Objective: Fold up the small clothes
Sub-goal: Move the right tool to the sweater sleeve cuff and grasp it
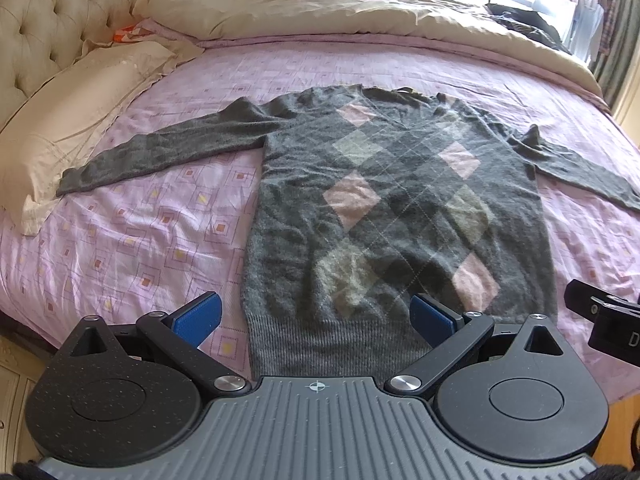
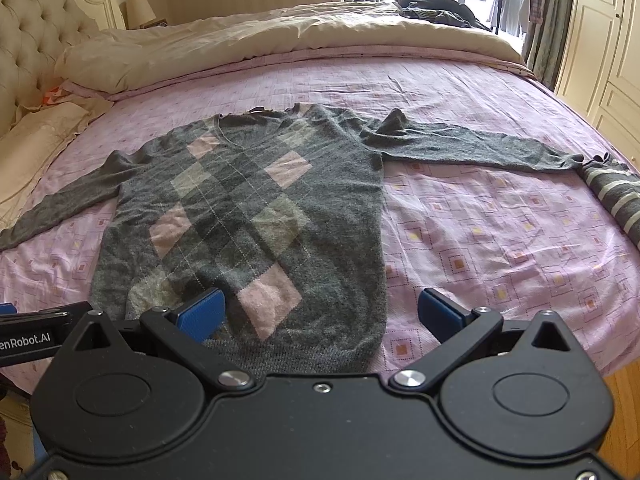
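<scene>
A grey argyle sweater [image 1: 400,208] with pink and pale diamonds lies flat, front up, on the pink bed sheet, both sleeves spread sideways; it also shows in the right wrist view [image 2: 248,216]. My left gripper [image 1: 316,316] is open and empty, hovering over the sweater's ribbed hem at its left half. My right gripper [image 2: 320,312] is open and empty, hovering over the hem's right corner. The right gripper's body shows at the right edge of the left wrist view [image 1: 608,320].
The pink patterned sheet [image 2: 500,240] covers the bed. A beige duvet [image 2: 280,36] is bunched at the far side, pillows [image 1: 60,120] by the tufted headboard. A striped garment [image 2: 616,196] lies beyond the right sleeve's end. Dark clothes [image 2: 436,10] lie far back.
</scene>
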